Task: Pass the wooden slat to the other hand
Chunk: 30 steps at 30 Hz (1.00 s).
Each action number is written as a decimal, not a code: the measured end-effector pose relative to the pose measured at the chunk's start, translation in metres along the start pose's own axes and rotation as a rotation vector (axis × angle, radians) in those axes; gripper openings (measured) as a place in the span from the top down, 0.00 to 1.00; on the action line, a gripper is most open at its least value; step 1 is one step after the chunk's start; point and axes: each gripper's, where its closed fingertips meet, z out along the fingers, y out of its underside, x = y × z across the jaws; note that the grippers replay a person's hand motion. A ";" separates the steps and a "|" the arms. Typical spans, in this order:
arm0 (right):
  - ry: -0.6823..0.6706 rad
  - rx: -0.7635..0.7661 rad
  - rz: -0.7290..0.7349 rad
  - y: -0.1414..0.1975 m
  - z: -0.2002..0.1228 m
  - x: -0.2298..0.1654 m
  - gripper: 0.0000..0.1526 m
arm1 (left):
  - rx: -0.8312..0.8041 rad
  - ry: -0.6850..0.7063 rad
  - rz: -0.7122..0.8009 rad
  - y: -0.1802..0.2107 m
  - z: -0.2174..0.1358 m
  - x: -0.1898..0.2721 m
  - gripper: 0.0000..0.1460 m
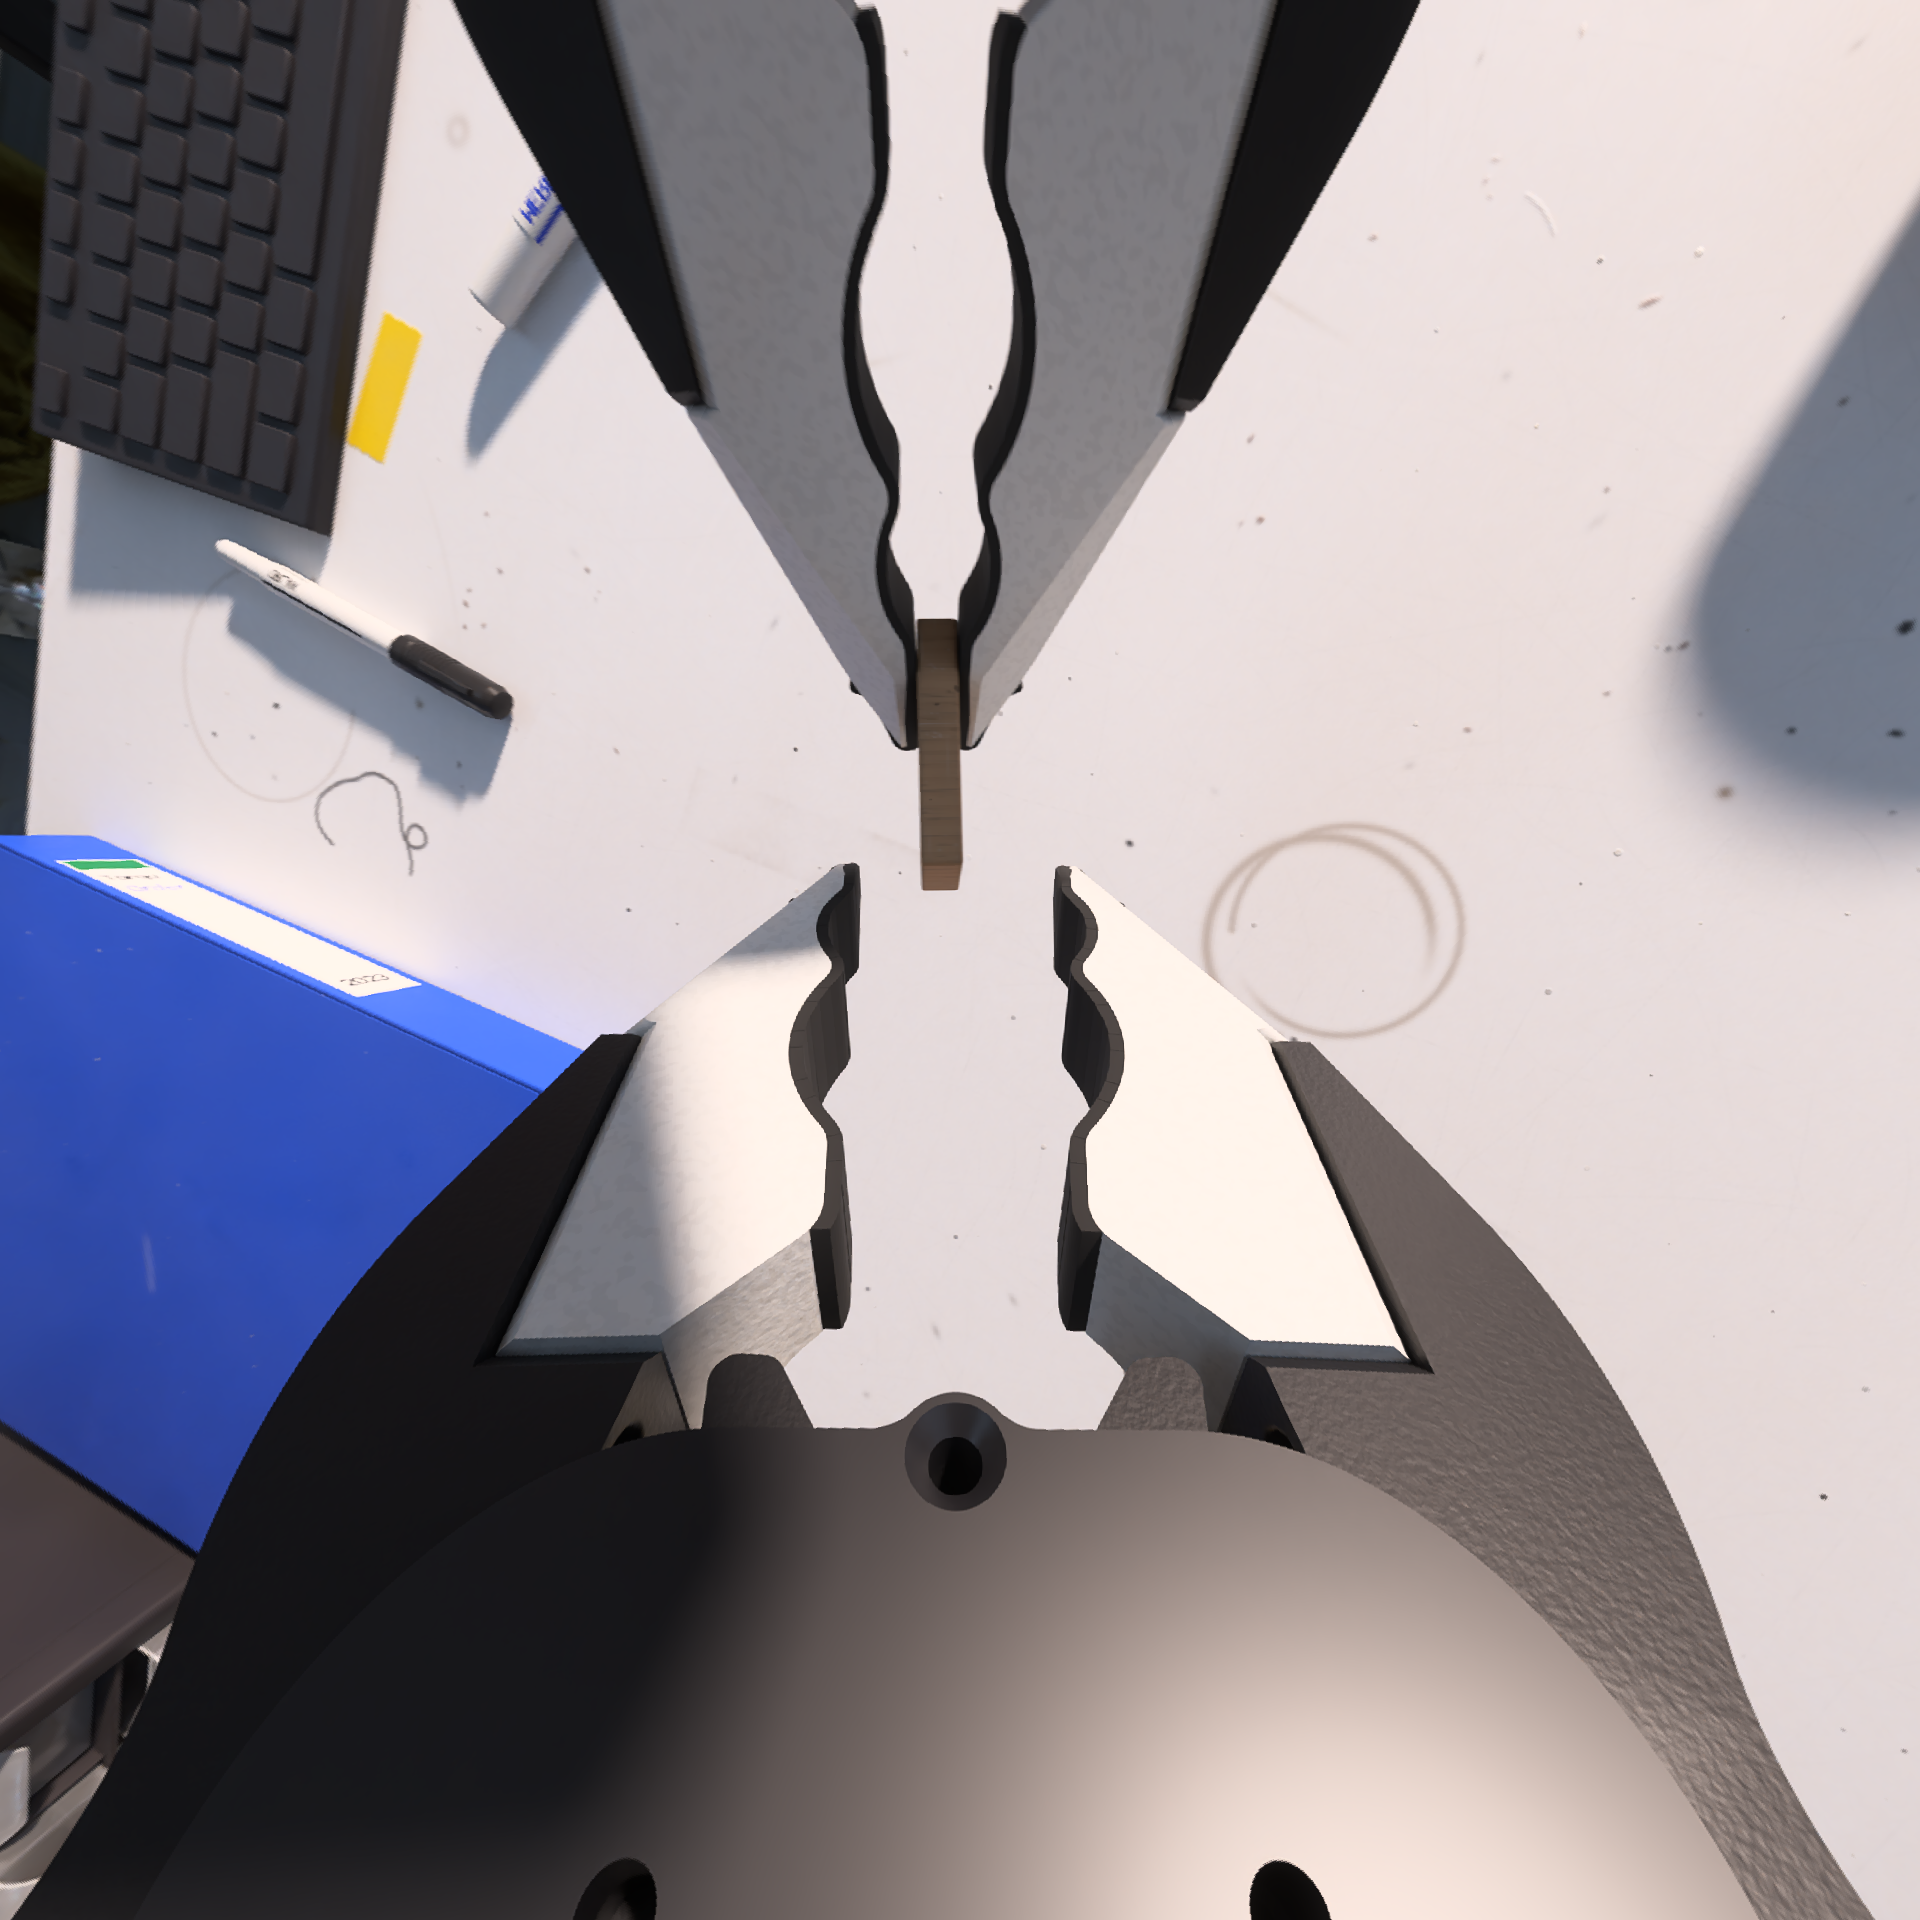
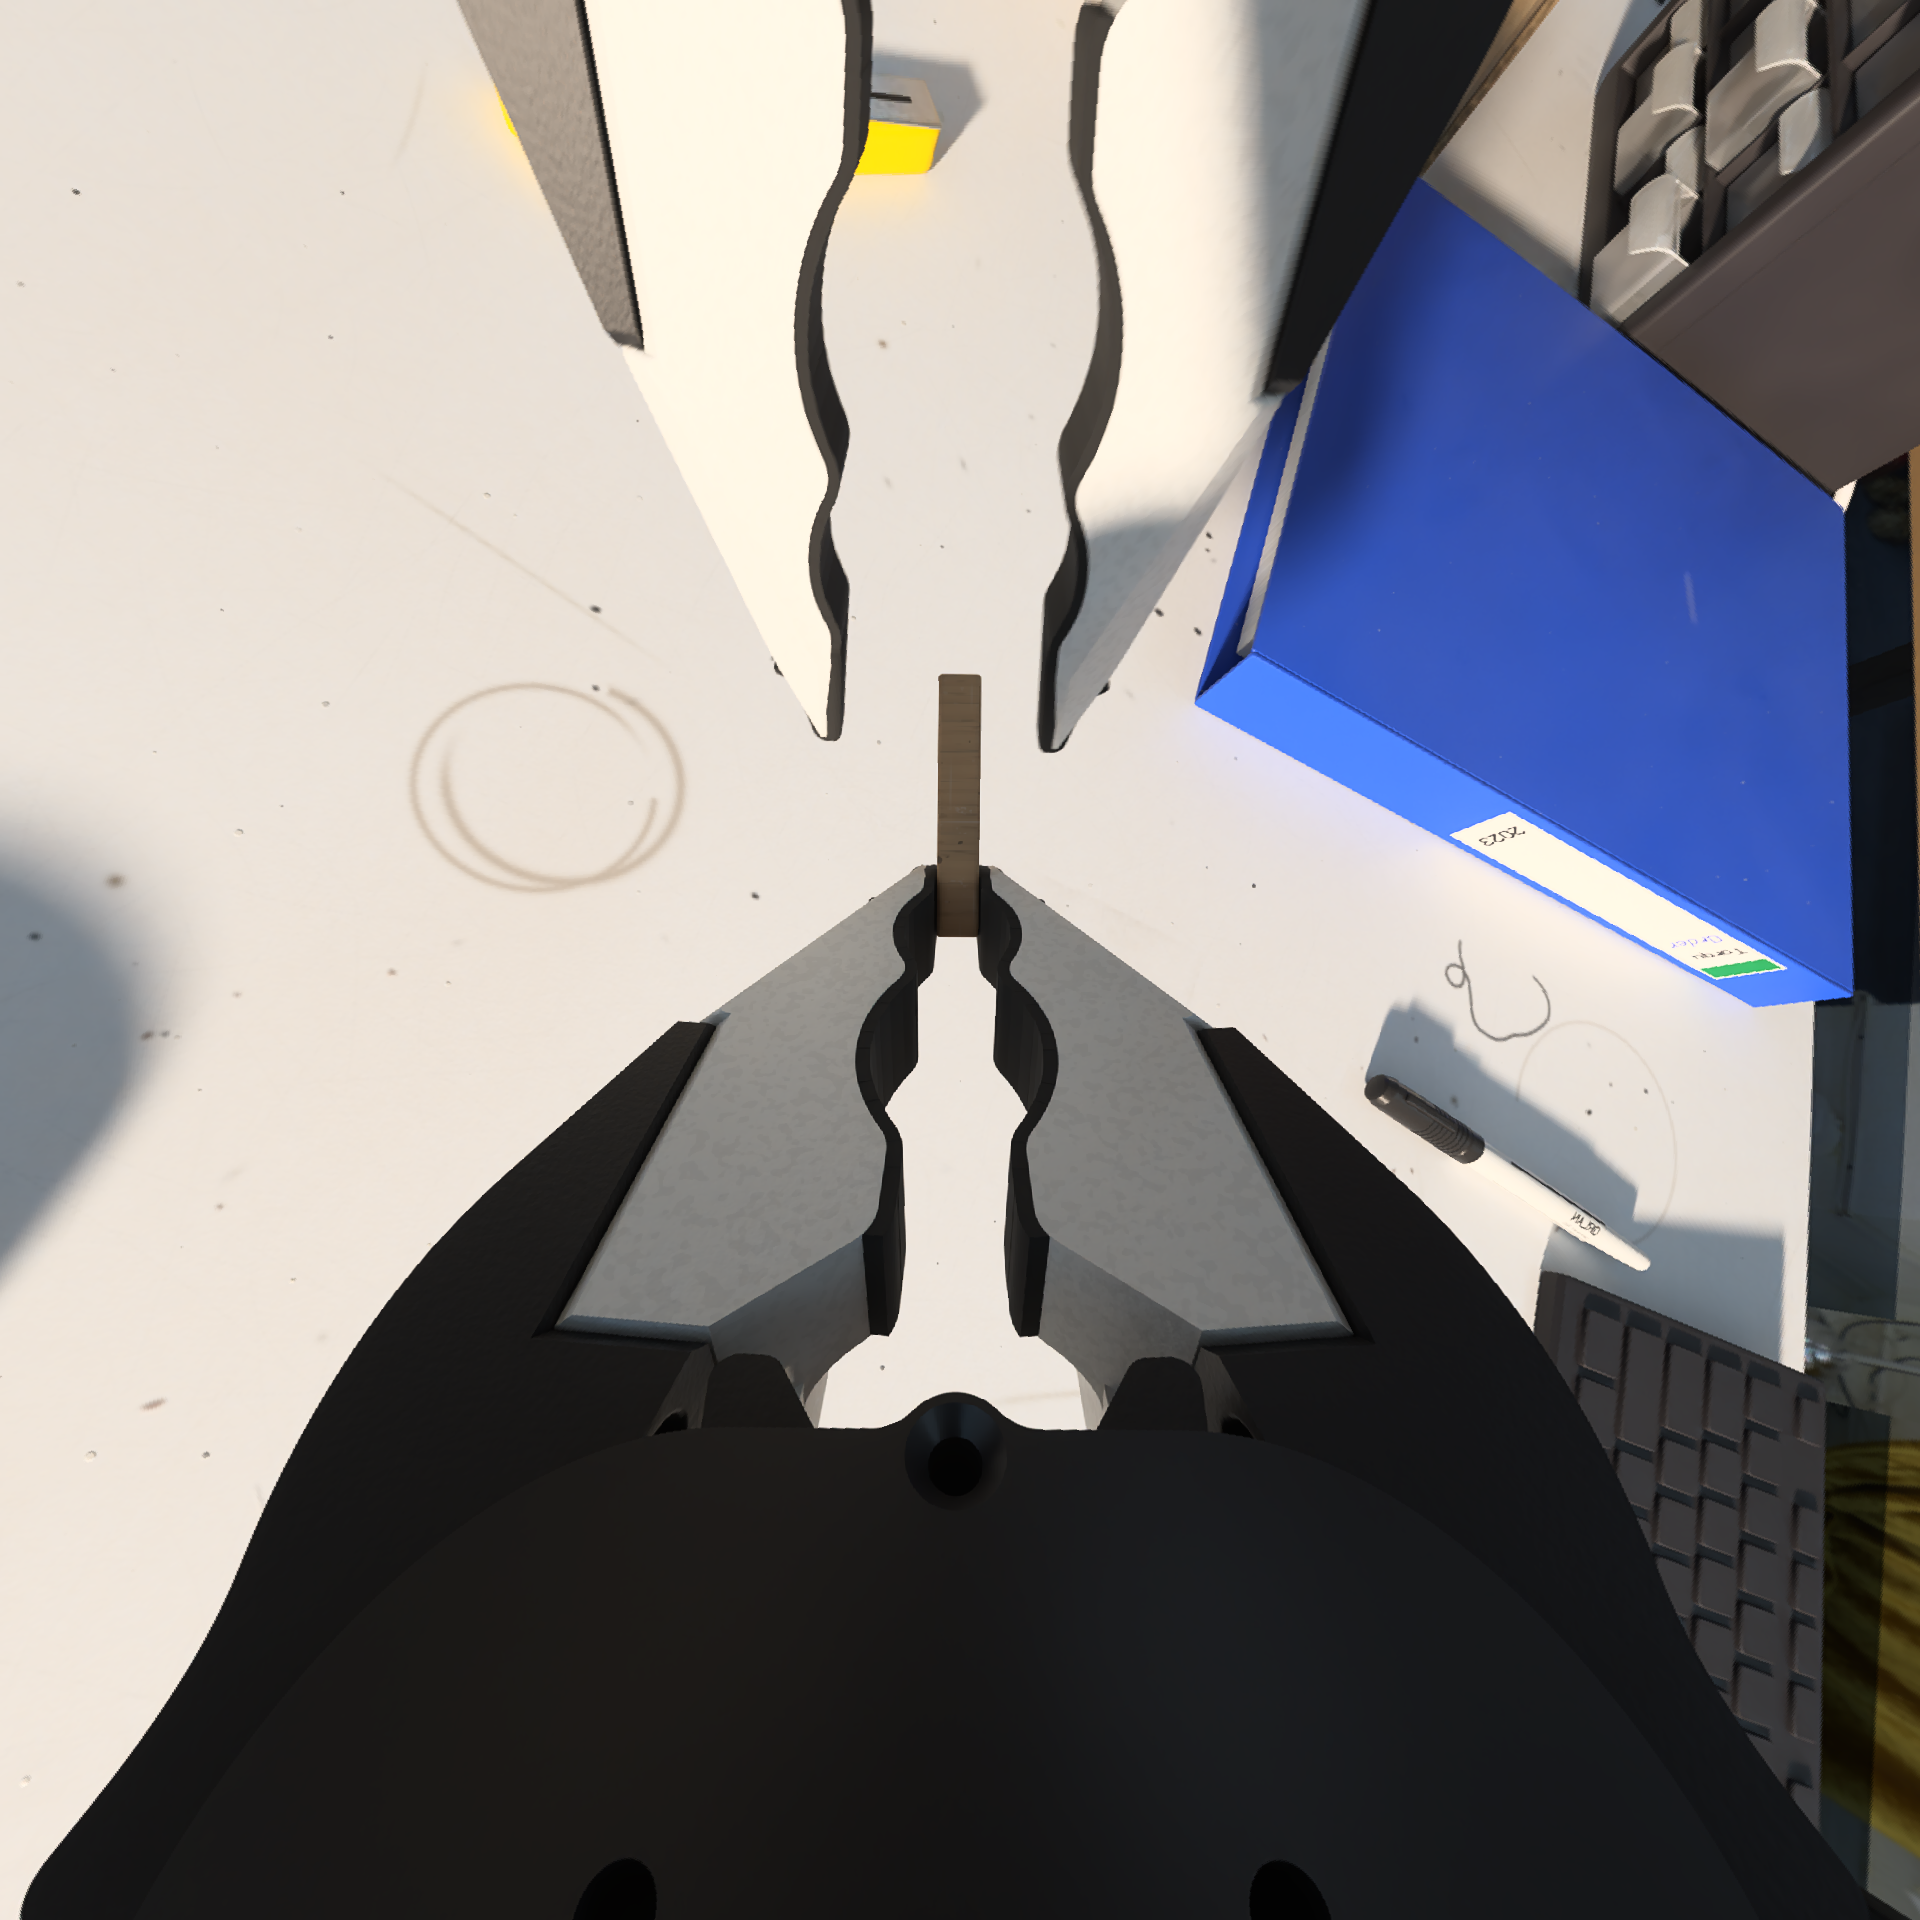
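Binder (image 2: 1538, 592) right of slat (image 2: 958, 790) | marker (image 2: 1496, 1169) nearby | keyboard (image 2: 1704, 1507) farther

Count: 2 claws, left claw (image 1: 956, 883) and right claw (image 2: 956, 883); 1 wooden slat (image 2: 958, 800); 1 blue box (image 2: 1558, 623); 1 keyboard (image 1: 187, 239); 1 marker pen (image 1: 364, 629); 1 yellow sticky note (image 1: 384, 387); 1 white tube (image 1: 525, 260); 1 yellow block (image 2: 899, 130); 1 grey drawer organiser (image 2: 1745, 135); all on 1 counter (image 1: 1351, 520)

Bright, hard light falls on the white tabletop (image 1: 1351, 520); the marker (image 1: 364, 629) casts a crisp shadow. Big soft shadows darken frame edges. Wide-angle distortion bends the keyboard (image 1: 187, 239).
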 end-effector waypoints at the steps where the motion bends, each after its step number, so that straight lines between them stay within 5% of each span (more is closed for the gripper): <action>1: -0.001 -0.002 0.001 0.000 0.000 0.000 0.96 | 0.005 -0.006 0.002 -0.001 -0.002 -0.002 0.74; 7: 0.003 -0.007 0.006 0.000 0.000 0.001 0.96 | -0.010 0.049 -0.021 -0.008 -0.006 -0.008 0.82; 21: 0.021 0.005 0.031 0.002 -0.001 0.006 0.96 | -0.050 0.147 -0.040 -0.010 0.000 -0.013 0.75; 30: 0.040 0.005 0.024 0.003 0.000 0.009 0.96 | -0.030 0.190 -0.045 -0.010 0.005 -0.012 0.89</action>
